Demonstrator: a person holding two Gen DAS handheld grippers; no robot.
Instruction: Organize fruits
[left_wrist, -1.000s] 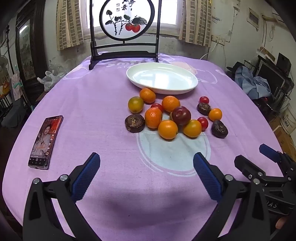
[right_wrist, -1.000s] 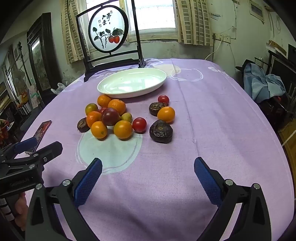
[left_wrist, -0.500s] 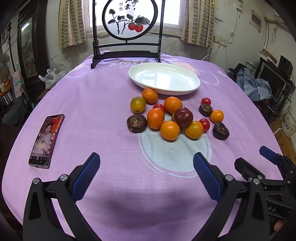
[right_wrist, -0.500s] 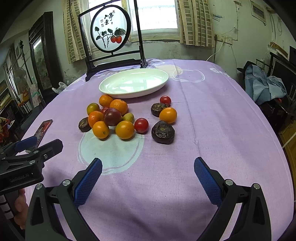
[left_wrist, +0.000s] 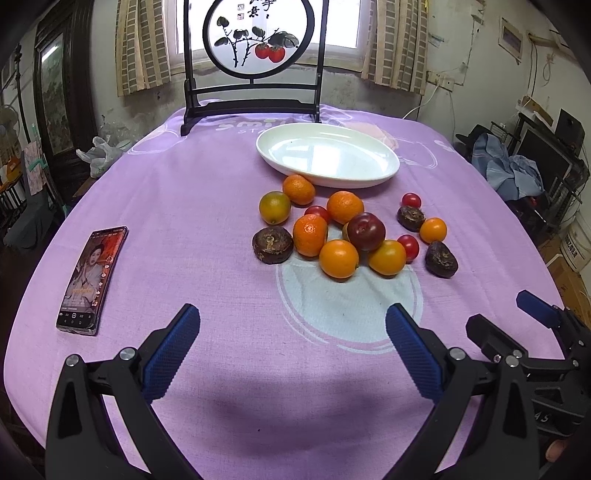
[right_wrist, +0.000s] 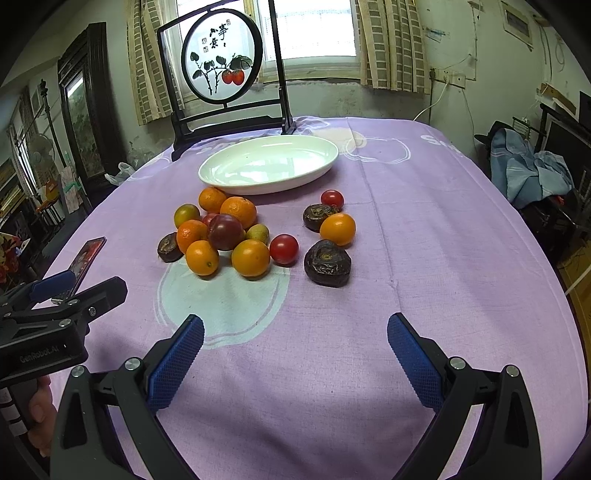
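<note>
While both grippers (left_wrist: 291, 347) (right_wrist: 295, 350) gape wide, empty: glossy round fruits (left_wrist: 338, 258), smooth oval plate (left_wrist: 384, 173).

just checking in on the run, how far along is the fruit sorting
Nothing looks done yet: the white oval plate holds no fruit. Nothing is in hand: the left tool and right tool are both open and hover short of the pile. All of it is left: the oranges, cherry tomatoes, the dark red plum and the dark wrinkled fruits lie on the purple tablecloth.

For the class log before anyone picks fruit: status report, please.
Left gripper and right gripper open, empty, short of the fruit pile. White oval dish empty. Phone lies left, clear of path.
</note>
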